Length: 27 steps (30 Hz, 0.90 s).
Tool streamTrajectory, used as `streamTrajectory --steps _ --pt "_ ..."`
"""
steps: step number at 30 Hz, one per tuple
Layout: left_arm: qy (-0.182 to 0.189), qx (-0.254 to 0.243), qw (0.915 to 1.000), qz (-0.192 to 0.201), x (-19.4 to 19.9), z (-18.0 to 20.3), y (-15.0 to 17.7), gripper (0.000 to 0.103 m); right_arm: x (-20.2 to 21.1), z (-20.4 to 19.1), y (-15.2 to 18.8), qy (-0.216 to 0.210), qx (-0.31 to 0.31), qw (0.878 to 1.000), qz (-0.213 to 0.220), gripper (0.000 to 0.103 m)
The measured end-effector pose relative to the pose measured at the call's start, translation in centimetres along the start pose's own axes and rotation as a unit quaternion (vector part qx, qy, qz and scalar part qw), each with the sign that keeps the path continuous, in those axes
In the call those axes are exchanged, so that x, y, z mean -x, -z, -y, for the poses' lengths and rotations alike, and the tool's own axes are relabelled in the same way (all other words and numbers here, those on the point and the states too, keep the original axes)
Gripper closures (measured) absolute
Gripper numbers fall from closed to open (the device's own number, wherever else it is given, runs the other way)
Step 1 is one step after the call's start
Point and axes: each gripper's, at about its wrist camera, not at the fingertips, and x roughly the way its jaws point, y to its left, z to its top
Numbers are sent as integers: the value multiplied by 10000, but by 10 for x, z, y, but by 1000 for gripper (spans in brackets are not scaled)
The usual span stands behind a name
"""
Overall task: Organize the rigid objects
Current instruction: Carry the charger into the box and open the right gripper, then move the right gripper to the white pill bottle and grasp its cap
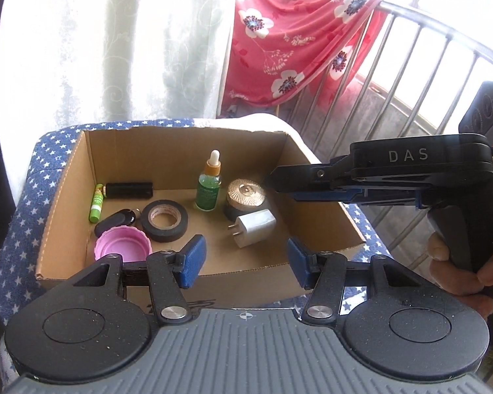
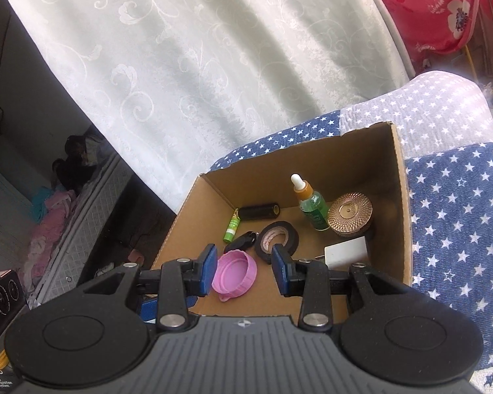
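An open cardboard box (image 1: 180, 151) (image 2: 399, 197) sits on a blue star-print cloth (image 1: 33, 197). Inside stand a green dropper bottle (image 1: 208, 190) (image 2: 314, 208) and a gold-lidded jar (image 1: 246, 197). Beside them lie a white charger (image 1: 254, 228), a black tape roll (image 1: 164, 220), a pink lid (image 1: 121, 243) (image 2: 235, 272), a black key fob (image 1: 115, 220), a green tube (image 1: 96, 203) and a black cylinder (image 1: 129, 190). My left gripper (image 1: 243, 262) hovers open over the box's near edge, holding nothing. My right gripper (image 2: 245, 269) (image 1: 279, 184) is open above the pink lid, not touching it.
A pale patterned curtain (image 1: 131, 49) hangs behind the box. A red floral cloth (image 1: 295, 32) drapes over a metal railing (image 1: 427, 65) at the right. A person's hand (image 1: 460, 269) grips the right gripper's handle. Left of the cushion the floor drops away past a mattress edge (image 2: 82, 216).
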Motion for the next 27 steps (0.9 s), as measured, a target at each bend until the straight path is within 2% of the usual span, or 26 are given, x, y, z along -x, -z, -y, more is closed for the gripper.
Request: streamTrajectory --steps 3,6,9,13,20,27 --pt "5 -219 9993 308 30 -4 13 44 19 -3 15 -339 -68 9991 246 60" --pt "-7 -255 9983 524 54 -15 26 42 27 -7 34 -586 -88 9977 318 60" --pt "-139 -225 9970 730 72 -30 39 41 25 -14 49 -746 -62 9970 185 60" --pt "-542 -186 9937 966 85 -51 56 39 14 -32 68 -858 132 9962 -48 60" --pt "-746 -251 9937 801 68 -76 81 38 -19 -75 90 -680 727 9938 -499 60" --pt "-938 -237 9933 631 40 -85 97 38 -60 -100 98 -392 996 9904 -870 60"
